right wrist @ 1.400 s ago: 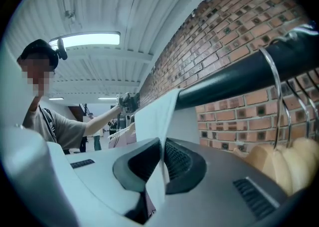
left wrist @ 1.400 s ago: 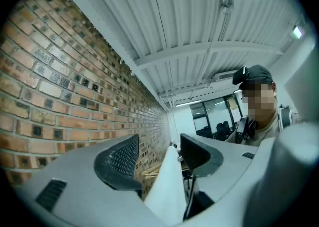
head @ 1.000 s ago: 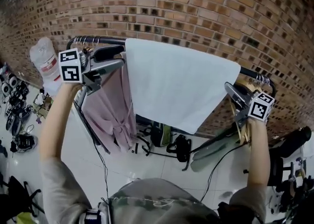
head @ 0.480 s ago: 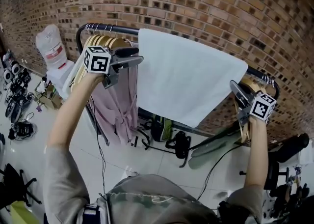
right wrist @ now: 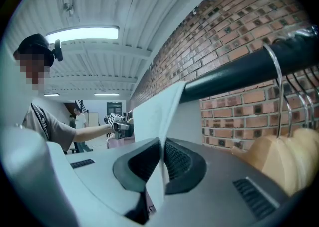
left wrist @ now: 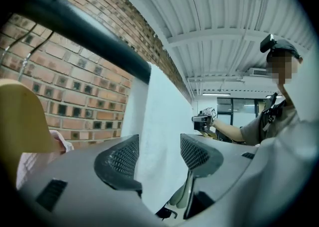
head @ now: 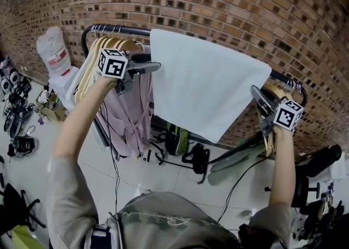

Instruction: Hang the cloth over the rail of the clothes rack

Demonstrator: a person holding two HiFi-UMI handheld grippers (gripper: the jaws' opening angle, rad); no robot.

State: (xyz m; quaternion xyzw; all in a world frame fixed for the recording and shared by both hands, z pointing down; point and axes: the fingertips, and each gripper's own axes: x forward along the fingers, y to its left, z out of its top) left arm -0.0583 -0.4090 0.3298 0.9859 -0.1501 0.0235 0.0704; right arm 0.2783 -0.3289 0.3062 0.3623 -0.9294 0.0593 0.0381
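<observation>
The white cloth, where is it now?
In the head view the white cloth hangs over the black rail, mid-picture, right of the pink garment, its right edge pinched by the right gripper.

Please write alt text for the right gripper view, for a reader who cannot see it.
The right hand-held gripper is shut on the edge of a white cloth draped over a black rail; wooden hangers hang at right.
</observation>
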